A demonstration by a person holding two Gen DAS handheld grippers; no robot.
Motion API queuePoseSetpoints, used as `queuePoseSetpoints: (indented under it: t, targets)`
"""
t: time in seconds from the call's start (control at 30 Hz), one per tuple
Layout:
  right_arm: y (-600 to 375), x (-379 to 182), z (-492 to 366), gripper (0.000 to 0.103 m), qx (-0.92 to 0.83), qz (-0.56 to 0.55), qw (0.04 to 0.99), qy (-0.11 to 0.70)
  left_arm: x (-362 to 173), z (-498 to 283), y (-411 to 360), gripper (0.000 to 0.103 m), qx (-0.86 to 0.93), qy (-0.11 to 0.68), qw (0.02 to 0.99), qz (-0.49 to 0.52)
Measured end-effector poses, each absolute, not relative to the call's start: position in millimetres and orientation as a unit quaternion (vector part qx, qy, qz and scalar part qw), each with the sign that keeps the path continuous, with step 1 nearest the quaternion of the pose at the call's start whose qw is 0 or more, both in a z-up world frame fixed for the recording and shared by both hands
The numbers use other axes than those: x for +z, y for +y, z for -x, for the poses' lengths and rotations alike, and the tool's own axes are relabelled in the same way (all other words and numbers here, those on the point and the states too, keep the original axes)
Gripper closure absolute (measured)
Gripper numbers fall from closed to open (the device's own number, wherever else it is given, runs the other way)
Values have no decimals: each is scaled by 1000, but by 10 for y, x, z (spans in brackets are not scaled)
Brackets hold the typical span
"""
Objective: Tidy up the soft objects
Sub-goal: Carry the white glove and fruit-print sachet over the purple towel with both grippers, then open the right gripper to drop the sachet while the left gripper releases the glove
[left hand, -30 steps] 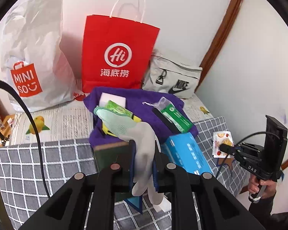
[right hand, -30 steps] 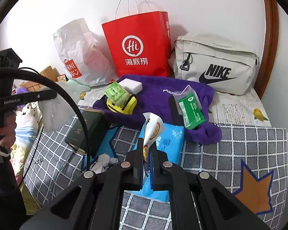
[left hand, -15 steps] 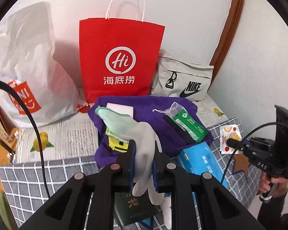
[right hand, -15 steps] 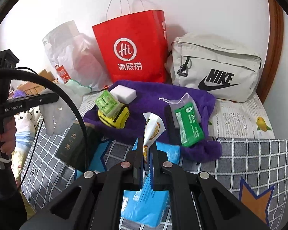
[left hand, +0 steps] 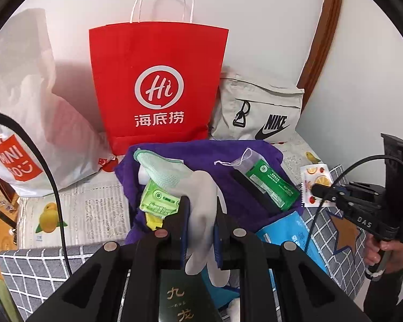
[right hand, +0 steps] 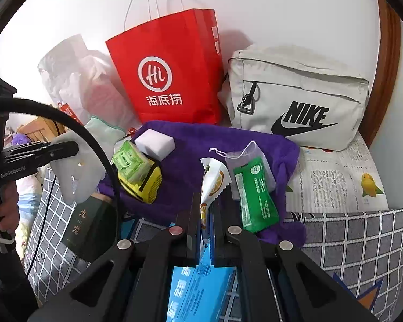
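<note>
My left gripper (left hand: 200, 216) pinches the glove (left hand: 201, 196) lengthwise, my right gripper (right hand: 207, 209) a fruit-print sachet (right hand: 213, 178), red bag (left hand: 158, 86) straight ahead (nearer left).

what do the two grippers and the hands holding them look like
Both are matte black plastic with angular arms, round silver pivot pins and blue-lined fingers. The left gripper carries white "GenRobot.AI" lettering on its side, the right gripper "DAS". A black cable loops from each. Bare hands grip the pistol handles: left hand, right hand with a dark sleeve below it.
</note>
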State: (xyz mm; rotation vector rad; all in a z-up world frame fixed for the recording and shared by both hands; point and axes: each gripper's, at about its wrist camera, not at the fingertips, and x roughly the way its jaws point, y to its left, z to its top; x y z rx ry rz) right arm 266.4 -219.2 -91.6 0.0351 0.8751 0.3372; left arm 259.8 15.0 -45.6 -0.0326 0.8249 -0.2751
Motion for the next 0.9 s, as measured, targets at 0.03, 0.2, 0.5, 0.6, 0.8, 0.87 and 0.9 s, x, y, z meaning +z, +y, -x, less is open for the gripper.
queuePoseSetpoints:
  t: [0.03, 0.2, 0.5, 0.6, 0.8, 0.87, 0.9]
  targets:
    - [-2189, -935, -2705, 98, 164, -18, 891, 424, -467, -2620, 146, 88, -135, 400, 906, 17]
    - [-2168, -1052, -2904, 98, 170, -22, 883, 437, -543, -2705, 128, 88, -138, 405, 904, 24]
    - [-2028, -1413, -3281, 98, 187, -24, 856, 481, -647, -2855, 152, 88, -144, 417, 897, 36]
    - [-1976, -1577, -3384, 98, 194, -30, 843, 501, -660, -2879, 154, 88, -145, 416, 897, 33]
    - [-1869, -1849, -3476, 94, 227, -49, 809, 539, -708, -2989, 147, 88, -146, 420, 895, 33]
    - [-1868, -1916, -3492, 91, 218, -40, 806, 549, -712, -3025, 135, 88, -147, 421, 894, 33]
    - [-1881, -1932, -3496, 88, 214, -36, 806, 550, -710, -3049, 119, 88, -149, 420, 894, 33]
